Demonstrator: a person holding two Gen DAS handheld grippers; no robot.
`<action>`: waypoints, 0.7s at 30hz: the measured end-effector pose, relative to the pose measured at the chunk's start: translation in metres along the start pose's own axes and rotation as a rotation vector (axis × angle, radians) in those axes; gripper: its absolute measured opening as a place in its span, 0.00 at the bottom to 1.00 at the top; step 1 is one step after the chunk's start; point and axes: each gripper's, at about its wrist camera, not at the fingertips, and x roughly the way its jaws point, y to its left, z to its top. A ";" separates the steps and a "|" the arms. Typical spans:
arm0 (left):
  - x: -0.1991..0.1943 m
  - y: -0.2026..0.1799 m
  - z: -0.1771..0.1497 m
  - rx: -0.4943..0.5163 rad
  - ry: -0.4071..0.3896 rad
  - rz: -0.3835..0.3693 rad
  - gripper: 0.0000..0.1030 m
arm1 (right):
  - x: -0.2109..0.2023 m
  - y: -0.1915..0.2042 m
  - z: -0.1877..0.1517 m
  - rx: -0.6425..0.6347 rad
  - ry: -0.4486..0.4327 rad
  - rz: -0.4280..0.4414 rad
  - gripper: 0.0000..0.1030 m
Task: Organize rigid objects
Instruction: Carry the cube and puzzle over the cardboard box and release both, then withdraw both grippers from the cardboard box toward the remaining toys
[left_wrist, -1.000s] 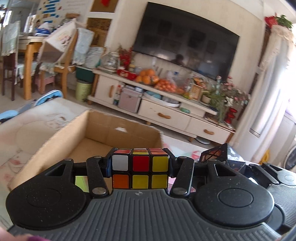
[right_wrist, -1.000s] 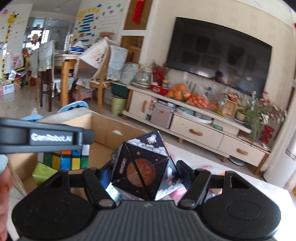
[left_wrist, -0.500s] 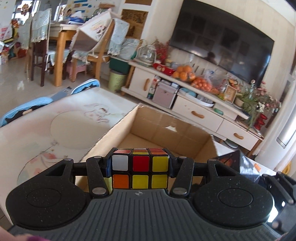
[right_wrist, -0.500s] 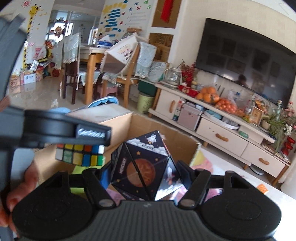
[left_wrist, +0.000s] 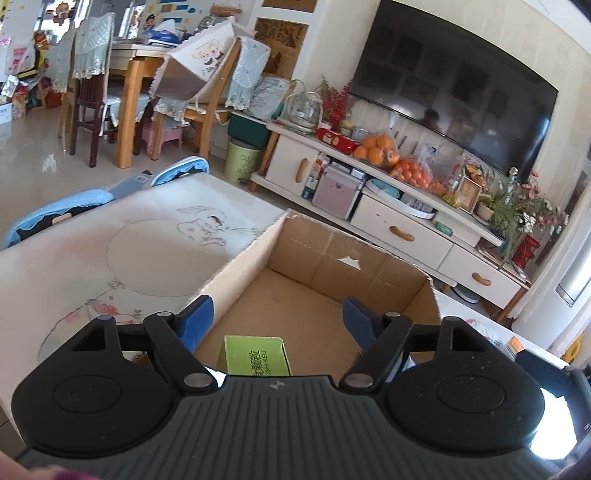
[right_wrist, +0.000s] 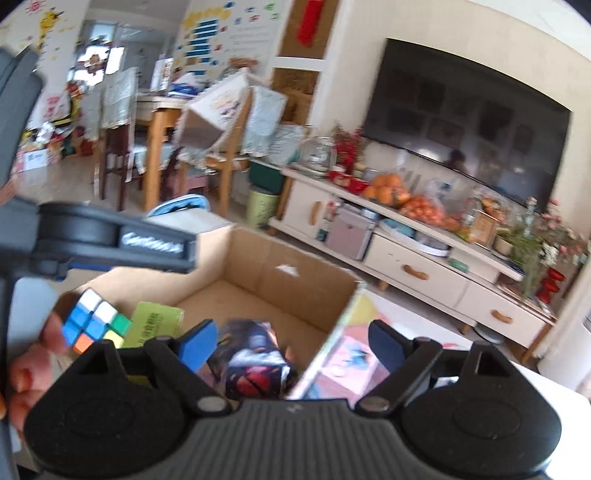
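Both grippers' jaws have just been opening. The right gripper (right_wrist: 291, 341) stands wide with nothing pinched, the dark space-print puzzle (right_wrist: 255, 363) loose below it inside the cardboard box (left_wrist: 376, 266). The left gripper (left_wrist: 279, 319) is spread and empty too; the Rubik's cube (right_wrist: 94, 321) sits tilted beside a green card (left_wrist: 256, 354).

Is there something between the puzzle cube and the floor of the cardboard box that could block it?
Nothing visible blocks it. The puzzle cube is already inside the cardboard box, beside the green packet, below the open left hand-held gripper.
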 end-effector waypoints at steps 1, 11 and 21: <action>0.000 -0.002 -0.001 0.006 0.001 -0.008 0.93 | -0.001 -0.007 0.000 0.012 0.000 -0.012 0.87; -0.008 -0.024 -0.013 0.078 0.000 -0.090 0.96 | -0.017 -0.046 -0.013 0.121 -0.007 -0.118 0.91; -0.004 -0.041 -0.025 0.158 0.029 -0.164 0.98 | -0.029 -0.079 -0.036 0.247 -0.005 -0.147 0.92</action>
